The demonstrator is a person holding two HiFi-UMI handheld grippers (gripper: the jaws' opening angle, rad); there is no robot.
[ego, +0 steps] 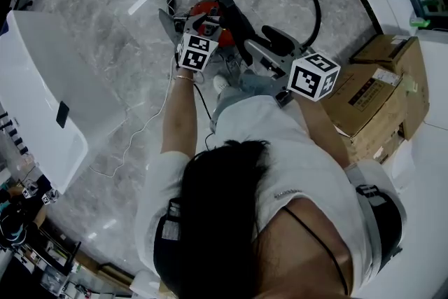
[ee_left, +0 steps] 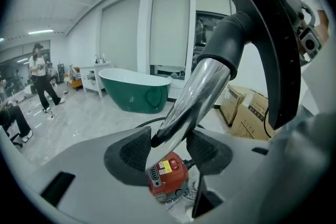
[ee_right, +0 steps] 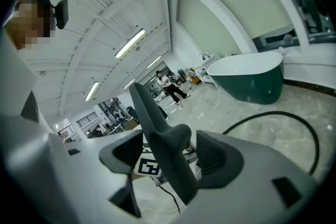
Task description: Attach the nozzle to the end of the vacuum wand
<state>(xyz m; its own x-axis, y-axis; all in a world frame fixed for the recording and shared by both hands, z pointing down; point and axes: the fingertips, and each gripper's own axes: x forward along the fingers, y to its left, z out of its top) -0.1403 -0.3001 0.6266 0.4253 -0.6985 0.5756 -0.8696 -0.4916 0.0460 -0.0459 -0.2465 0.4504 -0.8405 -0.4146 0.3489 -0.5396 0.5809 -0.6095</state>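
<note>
Gripping the shiny chrome vacuum wand [ee_left: 197, 92] near its open end, the left tool [ee_left: 169, 150] is steadying it while the right tool [ee_right: 169, 157] is clamping the dark grey plastic nozzle [ee_right: 149, 113] nearby. The two are apparently being lined up, and next the nozzle's socket likely needs pushing squarely onto that end.

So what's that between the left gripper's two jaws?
The chrome vacuum wand, its lower end clamped between the pads, as the left gripper view shows. The red vacuum cleaner shows below it.
</note>
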